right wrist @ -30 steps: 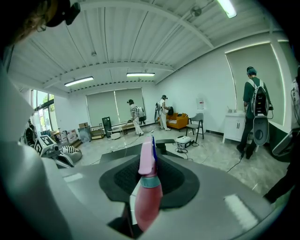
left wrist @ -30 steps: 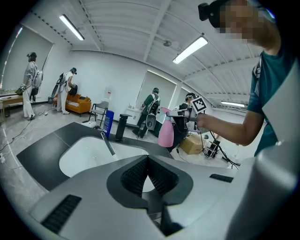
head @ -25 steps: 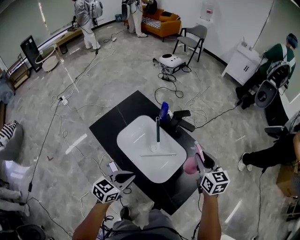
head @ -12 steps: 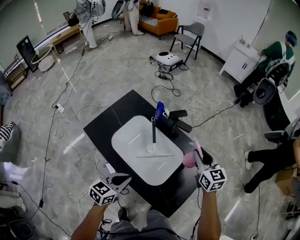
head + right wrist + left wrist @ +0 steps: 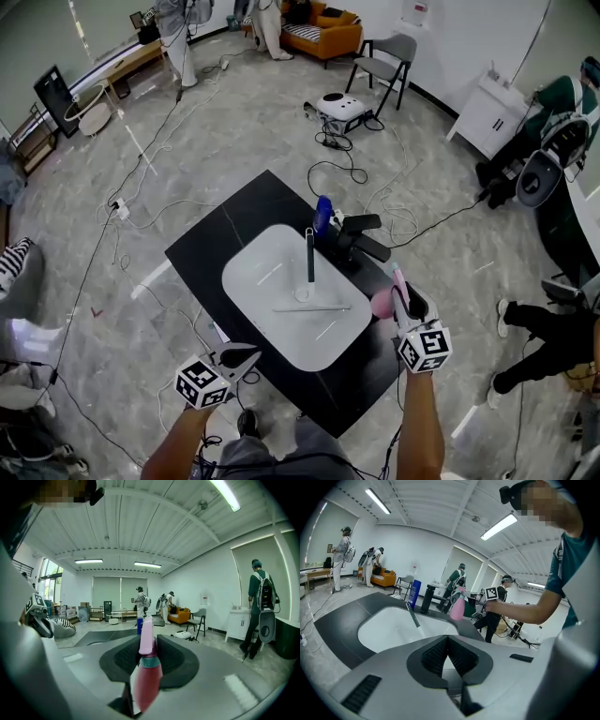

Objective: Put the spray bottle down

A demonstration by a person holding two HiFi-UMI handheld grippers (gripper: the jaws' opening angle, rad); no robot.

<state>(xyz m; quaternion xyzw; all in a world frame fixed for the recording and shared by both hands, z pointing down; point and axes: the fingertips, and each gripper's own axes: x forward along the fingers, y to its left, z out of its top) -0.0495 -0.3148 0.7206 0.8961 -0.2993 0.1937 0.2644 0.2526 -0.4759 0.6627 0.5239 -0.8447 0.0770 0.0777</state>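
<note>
Right tool (image 5: pixel 149 654) | grips pink spray bottle (image 5: pixel 382 304) | beside white basin (image 5: pixel 272 291)

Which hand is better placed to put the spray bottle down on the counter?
Right. The right gripper already holds the pink spray bottle, above the black counter at its right edge, beside the sink. The left gripper is shut and empty at the near corner.

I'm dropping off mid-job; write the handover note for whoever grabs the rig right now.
Right gripper: shut on the pink plastic spray bottle, roughly upright, over the right edge of the black countertop beside the white basin.
Left gripper: shut, empty, at the counter's near edge.
Done: bottle brought to the counter.
Left: set it down, open the jaws, withdraw.
</note>
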